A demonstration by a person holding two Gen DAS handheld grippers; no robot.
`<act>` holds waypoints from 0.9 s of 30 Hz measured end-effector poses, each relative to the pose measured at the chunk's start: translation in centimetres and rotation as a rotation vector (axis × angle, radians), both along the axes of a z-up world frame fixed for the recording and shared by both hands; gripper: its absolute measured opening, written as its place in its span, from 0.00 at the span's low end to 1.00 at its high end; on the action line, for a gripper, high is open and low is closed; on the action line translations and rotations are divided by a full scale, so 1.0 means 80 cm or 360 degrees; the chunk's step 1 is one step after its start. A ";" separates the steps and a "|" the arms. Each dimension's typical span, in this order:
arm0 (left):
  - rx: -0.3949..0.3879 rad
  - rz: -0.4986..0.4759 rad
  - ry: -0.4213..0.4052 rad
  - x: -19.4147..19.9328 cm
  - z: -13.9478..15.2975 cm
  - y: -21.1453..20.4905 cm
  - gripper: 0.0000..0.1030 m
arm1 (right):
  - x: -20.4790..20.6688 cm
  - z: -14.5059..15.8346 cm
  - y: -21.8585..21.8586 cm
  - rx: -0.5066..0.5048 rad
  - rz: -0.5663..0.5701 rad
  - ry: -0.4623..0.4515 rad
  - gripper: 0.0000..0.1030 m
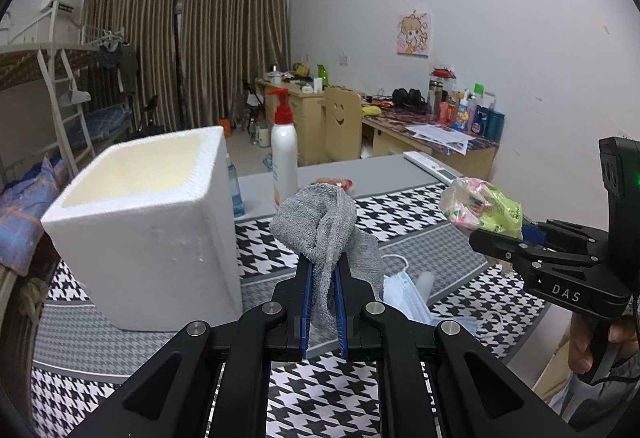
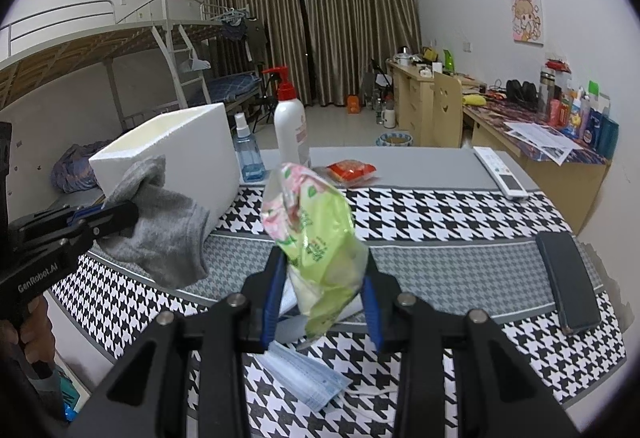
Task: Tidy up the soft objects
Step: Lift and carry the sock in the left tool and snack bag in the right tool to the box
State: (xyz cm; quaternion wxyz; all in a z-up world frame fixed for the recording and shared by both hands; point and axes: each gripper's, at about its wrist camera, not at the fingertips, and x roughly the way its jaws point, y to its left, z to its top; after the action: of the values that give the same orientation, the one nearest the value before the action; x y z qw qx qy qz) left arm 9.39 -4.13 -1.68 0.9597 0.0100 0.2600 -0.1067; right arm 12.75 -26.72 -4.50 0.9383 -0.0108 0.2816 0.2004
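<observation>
Sock: limp, light; left gripper fingers pinched its middle.
Packet: crinkly, slippery; right gripper fingers clamped its lower end.
Box: at 10 o'clock.

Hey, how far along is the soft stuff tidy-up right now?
Nothing visibly boxed yet: the foam box interior shows empty. In hand: left gripper holds the grey cloth, right gripper the green packet. Left: the face mask on the table.
</observation>
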 end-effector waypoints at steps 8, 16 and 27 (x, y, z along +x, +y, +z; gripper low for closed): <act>0.0006 0.0013 -0.0054 0.000 0.014 0.009 0.11 | 0.002 0.011 0.006 0.0000 0.0026 -0.0051 0.39; 0.0003 0.0037 -0.0098 0.003 0.026 0.020 0.11 | 0.008 0.021 0.012 0.0019 0.0047 -0.0075 0.39; 0.0012 0.0084 -0.0175 0.008 0.048 0.030 0.11 | 0.016 0.035 0.030 0.0032 0.0100 -0.0116 0.39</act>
State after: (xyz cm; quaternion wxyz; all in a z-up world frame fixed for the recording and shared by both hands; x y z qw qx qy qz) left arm 10.03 -1.70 2.13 0.9749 0.0127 0.2074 -0.0795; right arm 13.99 -24.35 -1.67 0.9413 -0.0175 0.2445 0.2322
